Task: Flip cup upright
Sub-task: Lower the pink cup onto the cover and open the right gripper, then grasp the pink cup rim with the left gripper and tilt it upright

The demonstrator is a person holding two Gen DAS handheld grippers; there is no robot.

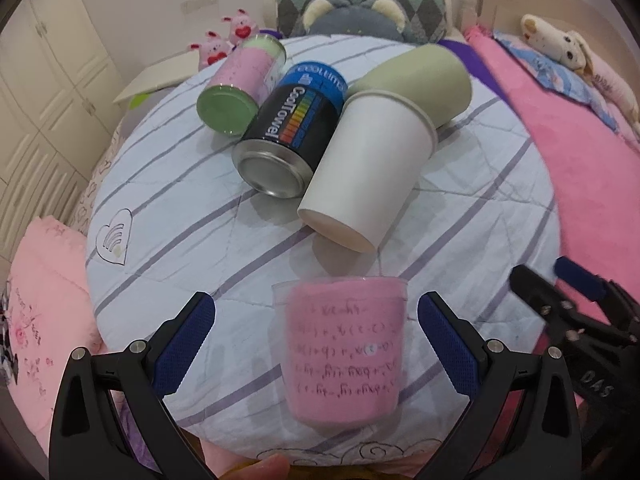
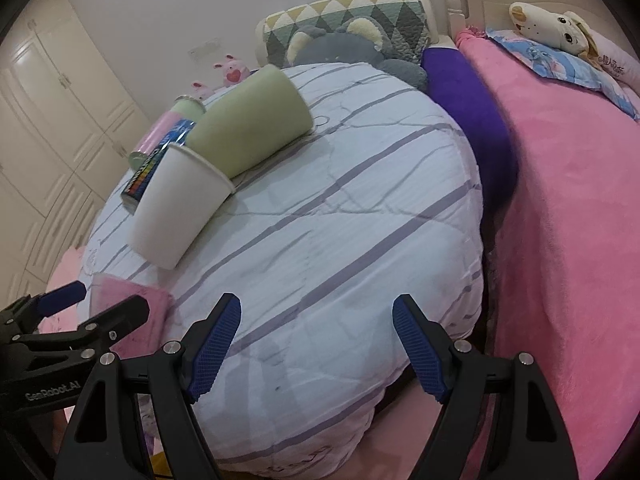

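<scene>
A clear cup lined with pink paper (image 1: pixel 342 350) stands upright, mouth up, on the striped quilt (image 1: pixel 168 240) at its near edge. My left gripper (image 1: pixel 316 346) is open, one finger on each side of the cup, not touching it. A white paper cup (image 1: pixel 372 164) lies on its side, and a pale green cup (image 1: pixel 420 80) lies behind it. My right gripper (image 2: pixel 316 346) is open and empty over the quilt (image 2: pixel 340 220). In the right wrist view the pink cup (image 2: pixel 132 316) is partly hidden behind the left gripper's finger (image 2: pixel 108 324).
A black and blue CoolTowel can (image 1: pixel 292 136) and a pink and green canister (image 1: pixel 240 84) lie beside the white cup. A pink blanket (image 2: pixel 568 240) covers the bed at right. Plush toys (image 1: pixel 352 12) and a patterned pillow sit at the back.
</scene>
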